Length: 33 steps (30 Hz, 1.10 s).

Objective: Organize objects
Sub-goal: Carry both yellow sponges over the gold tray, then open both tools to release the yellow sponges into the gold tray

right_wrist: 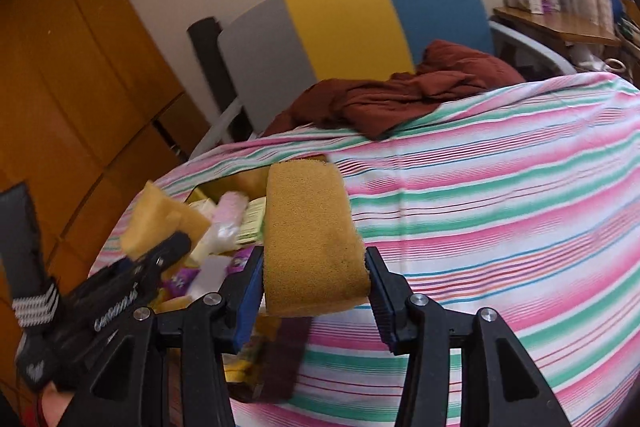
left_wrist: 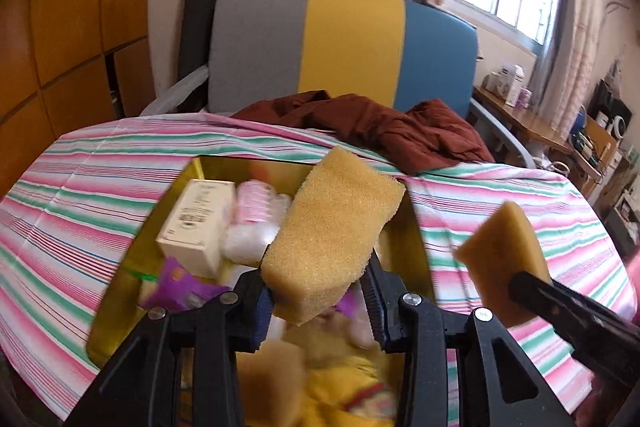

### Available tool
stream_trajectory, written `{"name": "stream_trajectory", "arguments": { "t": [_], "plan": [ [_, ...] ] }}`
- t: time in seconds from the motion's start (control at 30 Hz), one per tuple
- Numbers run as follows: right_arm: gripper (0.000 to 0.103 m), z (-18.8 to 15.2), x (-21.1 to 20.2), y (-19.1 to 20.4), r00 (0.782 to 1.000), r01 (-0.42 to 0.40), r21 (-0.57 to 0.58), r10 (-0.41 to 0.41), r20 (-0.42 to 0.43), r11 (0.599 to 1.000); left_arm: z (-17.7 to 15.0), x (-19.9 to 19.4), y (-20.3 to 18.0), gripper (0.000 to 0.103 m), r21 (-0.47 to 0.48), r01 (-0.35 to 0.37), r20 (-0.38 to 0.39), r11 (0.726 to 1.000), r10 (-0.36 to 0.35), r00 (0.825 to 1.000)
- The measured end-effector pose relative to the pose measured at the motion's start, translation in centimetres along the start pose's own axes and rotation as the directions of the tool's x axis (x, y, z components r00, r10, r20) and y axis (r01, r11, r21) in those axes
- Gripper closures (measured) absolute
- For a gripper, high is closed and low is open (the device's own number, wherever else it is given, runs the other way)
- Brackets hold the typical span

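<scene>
- A bed or table covered by a striped cloth [left_wrist: 80, 187] in pink, green and white fills both views; a shallow yellow tin [left_wrist: 120, 291] sits on it, already holding several small things.
- The left gripper [left_wrist: 316, 303] is clamped on a yellow sponge [left_wrist: 332, 239]. The sponge's near end sits between the jaws and its long axis points away from the camera, tilted up and slightly right.
- This left sponge hangs directly above the tin's open middle, so the drop spot lies straight below the left gripper.
- Inside the tin, left of the sponge, lie a cream box [left_wrist: 196, 223], a pale pink packet [left_wrist: 256, 211] and a purple wrapper [left_wrist: 180, 287]. Blurred yellow items fill the near end.
- The right gripper [right_wrist: 316, 291] is clamped on a second sponge [right_wrist: 312, 239], also held by its near end with its long axis running forward and away.
- In the right wrist view this second sponge hangs over the striped cloth, just beside the tin's right edge. The tin [right_wrist: 208, 189] lies to its left, so the right hand would need to shift left before letting go.
- The left hand is the nearer one to the tin, and looks likeliest to release first.
- At the far edge of the cloth lies a crumpled dark red garment [left_wrist: 380, 127], well apart from both grippers, in front of a chair back [left_wrist: 340, 43] striped grey, yellow and blue.
</scene>
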State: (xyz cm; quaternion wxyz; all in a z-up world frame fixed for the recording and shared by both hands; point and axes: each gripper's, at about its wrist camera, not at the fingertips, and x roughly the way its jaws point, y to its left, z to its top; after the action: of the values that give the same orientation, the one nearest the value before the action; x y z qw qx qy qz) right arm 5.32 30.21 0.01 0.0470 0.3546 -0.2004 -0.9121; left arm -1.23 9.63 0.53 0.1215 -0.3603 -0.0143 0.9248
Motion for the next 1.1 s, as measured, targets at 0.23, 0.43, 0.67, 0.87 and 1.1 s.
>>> {"name": "stream_trajectory", "arguments": {
  "t": [0.23,0.43,0.67,0.87,1.1],
  "plan": [
    [0.054,-0.2,2.7,4.4,0.997,-0.051,-0.051,0.048,-0.060,0.997,1.2,2.3,4.0,0.063,0.008,-0.011,-0.062,1.000,0.011,0.998],
    [0.053,-0.2,5.0,6.7,0.995,-0.033,-0.066,0.027,-0.093,0.997,1.1,4.2,5.5,0.063,0.017,-0.012,-0.116,1.000,0.014,0.993],
    [0.043,-1.1,6.3,7.8,0.991,-0.036,-0.073,0.026,-0.134,0.997,0.8,5.2,5.9,0.021,-0.007,0.004,-0.154,1.000,-0.005,0.988],
    [0.039,-1.3,4.4,7.4,0.993,-0.072,-0.065,0.065,-0.100,0.995,1.5,2.1,7.0,0.006,-0.063,-0.017,-0.049,0.998,0.014,0.999],
    [0.069,-1.2,5.0,6.5,0.991,-0.069,-0.068,0.061,-0.120,0.995,1.7,0.3,8.3,0.004,-0.089,-0.119,0.027,0.989,0.122,0.992]
  ]
}}
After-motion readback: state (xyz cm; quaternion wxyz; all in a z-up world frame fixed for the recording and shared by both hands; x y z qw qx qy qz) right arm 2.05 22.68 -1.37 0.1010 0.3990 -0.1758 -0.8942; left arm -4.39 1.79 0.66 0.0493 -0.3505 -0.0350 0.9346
